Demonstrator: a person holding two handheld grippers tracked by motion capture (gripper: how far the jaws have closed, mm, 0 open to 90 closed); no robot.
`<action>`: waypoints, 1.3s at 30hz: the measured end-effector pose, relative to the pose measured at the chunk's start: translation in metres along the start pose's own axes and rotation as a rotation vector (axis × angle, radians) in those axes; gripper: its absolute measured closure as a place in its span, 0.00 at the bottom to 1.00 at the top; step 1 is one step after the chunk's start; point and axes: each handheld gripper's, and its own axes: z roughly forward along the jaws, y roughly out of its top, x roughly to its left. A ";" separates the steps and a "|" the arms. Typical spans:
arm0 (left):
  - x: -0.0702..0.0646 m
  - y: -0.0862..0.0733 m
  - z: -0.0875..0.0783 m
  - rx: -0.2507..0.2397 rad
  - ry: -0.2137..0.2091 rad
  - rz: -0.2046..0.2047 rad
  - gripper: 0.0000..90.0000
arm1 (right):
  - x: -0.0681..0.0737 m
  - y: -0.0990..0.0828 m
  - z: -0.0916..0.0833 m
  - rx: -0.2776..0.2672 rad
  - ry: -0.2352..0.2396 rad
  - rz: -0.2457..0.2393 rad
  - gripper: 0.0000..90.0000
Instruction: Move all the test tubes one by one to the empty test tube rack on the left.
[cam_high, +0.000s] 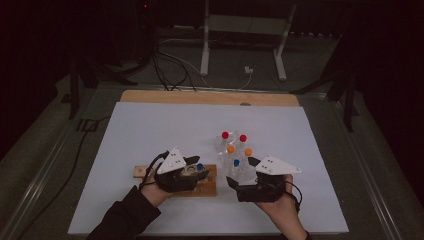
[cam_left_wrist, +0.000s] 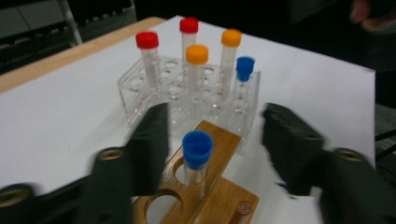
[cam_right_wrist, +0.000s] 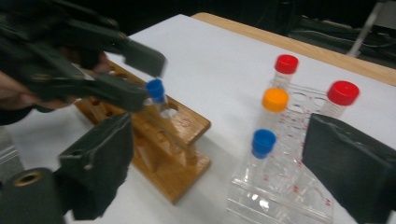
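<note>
Wooden rack (cam_left_wrist: 219, 186) holds blue-capped tube (cam_left_wrist: 197, 156), left gripper's (cam_left_wrist: 212, 140) fingers clear of it.

Tubes, seven in all; blue-capped tubes, two: one (cam_left_wrist: 197, 156) in wooden rack, one (cam_left_wrist: 244, 74) in clear rack; orange-capped tubes, two (cam_left_wrist: 197, 63) (cam_left_wrist: 230, 46), both in clear rack; red-capped tubes, two (cam_left_wrist: 148, 49) (cam_left_wrist: 189, 32), both in clear rack, at far side.
Racks, two: wooden rack (cam_left_wrist: 219, 191), one; clear plastic rack (cam_left_wrist: 135, 91), one.
Grippers, two: left gripper (cam_high: 192, 167), right gripper (cam_high: 240, 177); hands, two.
White mat (cam_high: 150, 130), one.
</note>
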 end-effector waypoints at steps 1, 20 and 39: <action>0.000 0.000 0.000 0.000 0.000 0.000 0.35 | 0.000 0.000 0.000 0.000 0.000 0.000 0.17; -0.012 -0.004 -0.030 0.007 -0.088 0.006 0.01 | -0.023 -0.021 0.025 0.164 -0.096 0.023 0.59; -0.010 -0.009 -0.037 0.012 -0.092 0.000 0.01 | -0.022 -0.026 0.050 0.198 -0.101 0.008 0.82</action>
